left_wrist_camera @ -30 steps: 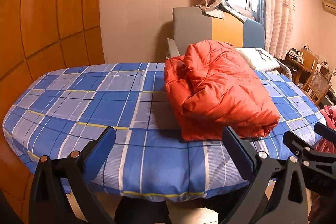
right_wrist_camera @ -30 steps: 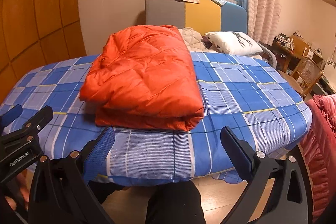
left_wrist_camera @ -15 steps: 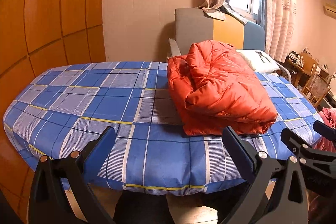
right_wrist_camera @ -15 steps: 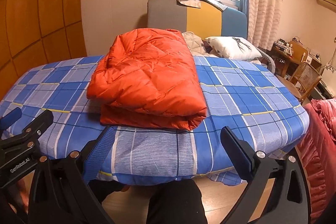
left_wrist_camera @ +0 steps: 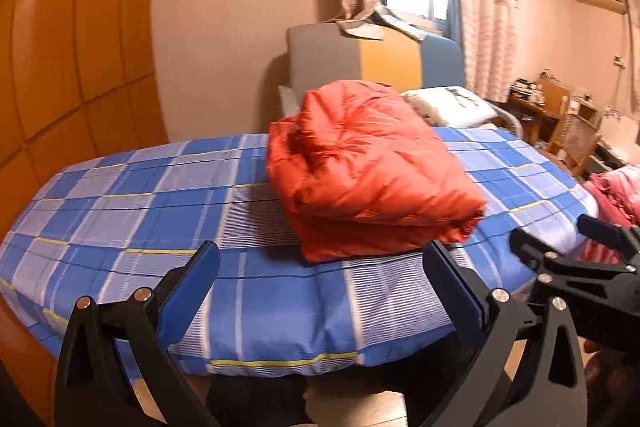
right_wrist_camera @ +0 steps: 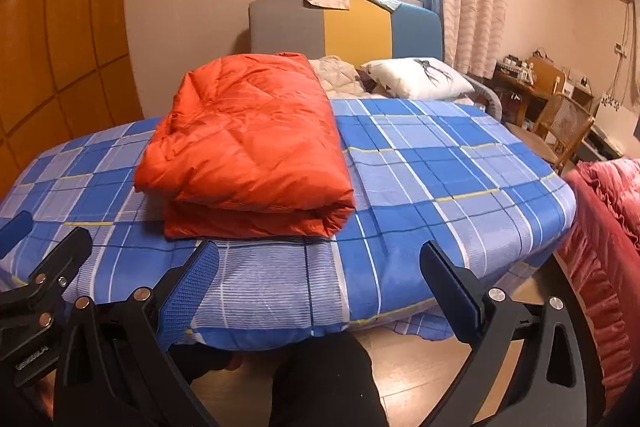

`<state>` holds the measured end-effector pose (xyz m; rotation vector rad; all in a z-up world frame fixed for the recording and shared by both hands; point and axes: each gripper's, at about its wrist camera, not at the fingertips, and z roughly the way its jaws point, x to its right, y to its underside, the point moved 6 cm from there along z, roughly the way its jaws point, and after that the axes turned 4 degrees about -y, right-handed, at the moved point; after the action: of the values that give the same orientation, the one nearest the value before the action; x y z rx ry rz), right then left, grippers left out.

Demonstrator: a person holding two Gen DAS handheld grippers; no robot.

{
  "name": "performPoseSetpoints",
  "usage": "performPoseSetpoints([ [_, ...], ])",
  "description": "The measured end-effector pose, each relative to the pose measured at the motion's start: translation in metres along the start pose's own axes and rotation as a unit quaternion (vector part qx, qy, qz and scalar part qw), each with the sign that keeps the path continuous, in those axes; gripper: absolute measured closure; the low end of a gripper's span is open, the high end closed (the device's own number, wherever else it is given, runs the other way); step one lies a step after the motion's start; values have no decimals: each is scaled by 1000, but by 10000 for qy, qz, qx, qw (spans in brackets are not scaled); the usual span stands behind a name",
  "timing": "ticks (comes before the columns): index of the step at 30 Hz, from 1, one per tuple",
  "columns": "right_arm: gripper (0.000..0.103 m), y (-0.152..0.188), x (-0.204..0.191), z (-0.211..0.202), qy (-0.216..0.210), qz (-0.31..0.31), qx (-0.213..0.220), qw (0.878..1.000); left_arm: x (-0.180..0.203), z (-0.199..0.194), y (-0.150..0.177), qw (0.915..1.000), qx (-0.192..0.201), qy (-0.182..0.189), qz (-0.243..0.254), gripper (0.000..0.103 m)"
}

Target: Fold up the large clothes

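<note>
Bed surface: the blue checked sheet [right_wrist_camera: 420,163] covers a mattress, and it carries only one thing, the orange puffy jacket [right_wrist_camera: 248,147].
Jacket: it is folded in a thick packet of several layers and lies flat on the sheet, near the front edge, a little to the left of the middle in the right wrist view and to the right of the middle in the left wrist view [left_wrist_camera: 372,171].
Fold edge: the rounded closed fold looks toward the front right; the open layers show at the front left.
Left gripper [left_wrist_camera: 326,263]: both fingers are spread wide, with blue pads on the inner sides; nothing is between them. It hangs in front of the bed edge and does not touch the sheet or the jacket.
Right gripper [right_wrist_camera: 320,263]: the fingers are also spread wide and hold nothing; it is just in front of the bed edge, apart from the jacket.
Grippers to each other: they stand side by side; the right one shows at the right border of the left wrist view, the left one at the left border of the right wrist view.
Behind the bed: a headboard [right_wrist_camera: 352,27] in grey, yellow and blue, and a white pillow [right_wrist_camera: 416,77] before it.
Right side: a red quilt [right_wrist_camera: 608,227] lies beside the bed, and a wicker chair [right_wrist_camera: 560,131] stands further back.
</note>
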<state>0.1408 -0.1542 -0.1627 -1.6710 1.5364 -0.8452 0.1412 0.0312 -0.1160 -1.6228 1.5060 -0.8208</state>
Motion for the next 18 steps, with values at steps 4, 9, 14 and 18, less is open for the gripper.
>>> performPoseSetpoints([
  [4, 3, 4, 13, 1, 75, 129, -43, 9999, 15, 3, -3, 9997, 9, 139, 179, 2],
  [9, 3, 7, 24, 2, 158, 223, -39, 9996, 27, 4, -4, 9994, -8, 225, 264, 2],
  [14, 3, 9, 25, 4, 149, 203, -74, 9997, 31, 5, 0, 9991, -63, 239, 331, 2],
  [18, 3, 11, 25, 6, 124, 193, -111, 9997, 31, 5, 0, 9991, -59, 262, 328, 2],
])
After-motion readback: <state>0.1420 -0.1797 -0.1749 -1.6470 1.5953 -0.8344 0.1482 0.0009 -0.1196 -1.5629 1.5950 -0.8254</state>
